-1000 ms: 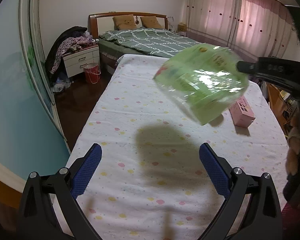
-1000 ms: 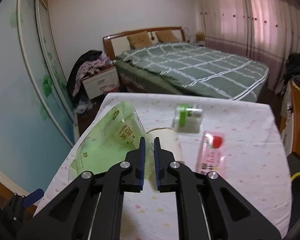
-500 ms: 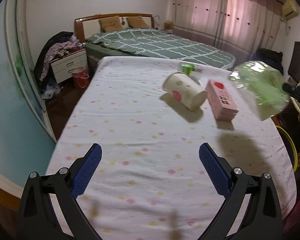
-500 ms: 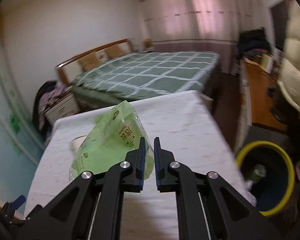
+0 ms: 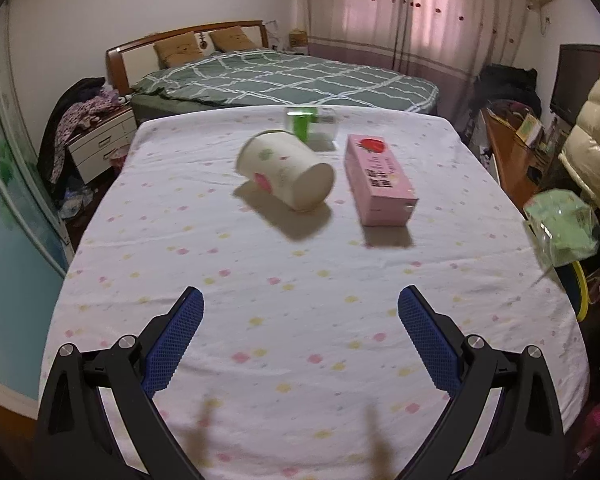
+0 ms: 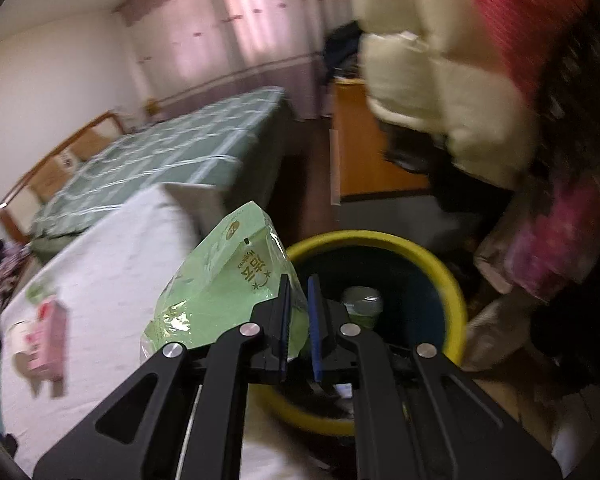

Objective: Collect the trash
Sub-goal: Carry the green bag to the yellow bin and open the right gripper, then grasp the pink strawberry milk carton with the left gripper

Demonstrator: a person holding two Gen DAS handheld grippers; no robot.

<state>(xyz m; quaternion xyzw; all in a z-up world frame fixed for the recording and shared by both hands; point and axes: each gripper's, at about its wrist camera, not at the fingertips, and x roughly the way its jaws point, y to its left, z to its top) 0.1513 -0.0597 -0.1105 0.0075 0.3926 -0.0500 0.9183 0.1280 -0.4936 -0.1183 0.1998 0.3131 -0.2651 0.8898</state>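
Observation:
My right gripper (image 6: 298, 292) is shut on a green plastic bag (image 6: 224, 284) and holds it in the air by the table's right edge, just left of a yellow-rimmed bin (image 6: 440, 272) on the floor. The bag also shows at the far right of the left wrist view (image 5: 560, 224). My left gripper (image 5: 300, 316) is open and empty above the near part of the table (image 5: 260, 264). On the table lie a tipped white paper cup (image 5: 286, 170), a pink carton (image 5: 378, 180) and a green-banded clear container (image 5: 308, 122).
A green-quilted bed (image 5: 284, 76) stands behind the table. A nightstand with clothes (image 5: 96, 136) is at the left. A person in a cream jacket (image 6: 440, 72) stands at the right by the bin. The bin holds a bottle (image 6: 362, 300).
My right gripper has carried the green bag from over the table rightward, off its edge, to beside the yellow bin. The left gripper's view has turned to face the cup and carton.

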